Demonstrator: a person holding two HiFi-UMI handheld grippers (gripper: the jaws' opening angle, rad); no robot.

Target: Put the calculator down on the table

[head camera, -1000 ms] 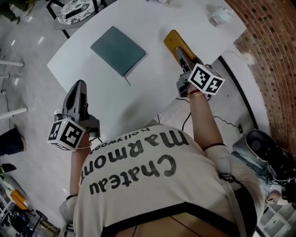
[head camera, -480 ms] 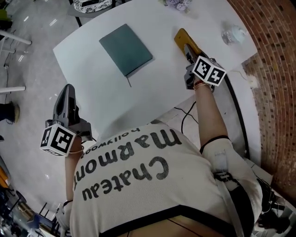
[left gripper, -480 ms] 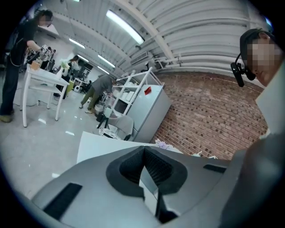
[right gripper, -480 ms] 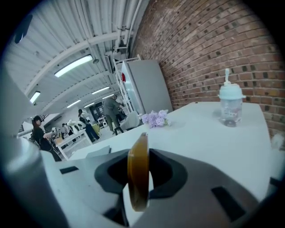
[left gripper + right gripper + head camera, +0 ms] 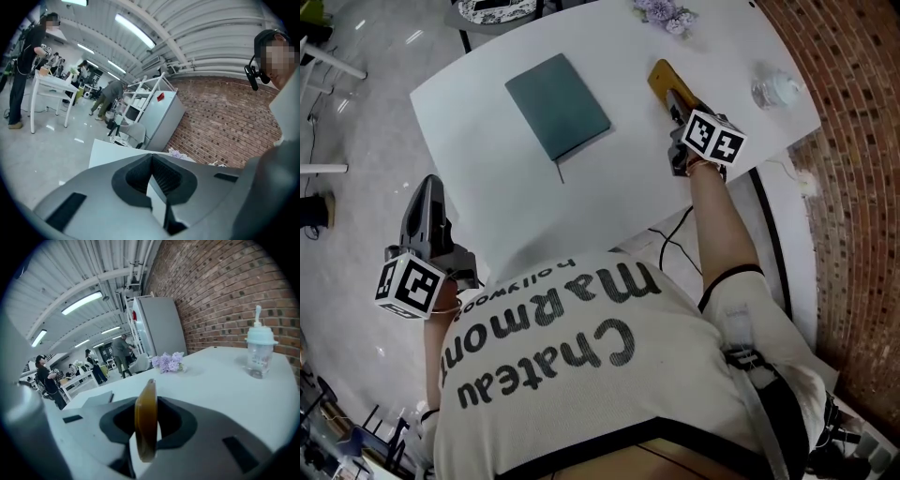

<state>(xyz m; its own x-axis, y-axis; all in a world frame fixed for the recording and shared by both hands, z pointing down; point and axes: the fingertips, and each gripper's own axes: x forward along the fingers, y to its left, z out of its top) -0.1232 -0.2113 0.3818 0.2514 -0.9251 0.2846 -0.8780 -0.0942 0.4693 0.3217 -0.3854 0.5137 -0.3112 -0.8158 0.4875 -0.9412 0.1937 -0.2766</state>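
A white table fills the upper part of the head view, with pale floor to its left and a brick wall to its right. The person stands at its near edge in a light shirt with dark lettering.

A teal notebook lies flat near the middle of the table, well apart from both tools.

The left gripper hangs over the floor, off the table's left edge. In the left gripper view its jaws are pressed together at the tips with nothing between them.

The right gripper reaches over the right part of the table. The right gripper view shows its jaws pinching the yellow calculator, which stands on edge between the pads, thin side to the camera. In the head view the calculator sticks out past the jaws, over the tabletop, to the right of the notebook. Whether it touches the surface cannot be told.

A clear plastic cup with a lid stands near the table's right edge. A small bunch of purple flowers lies at the far edge.
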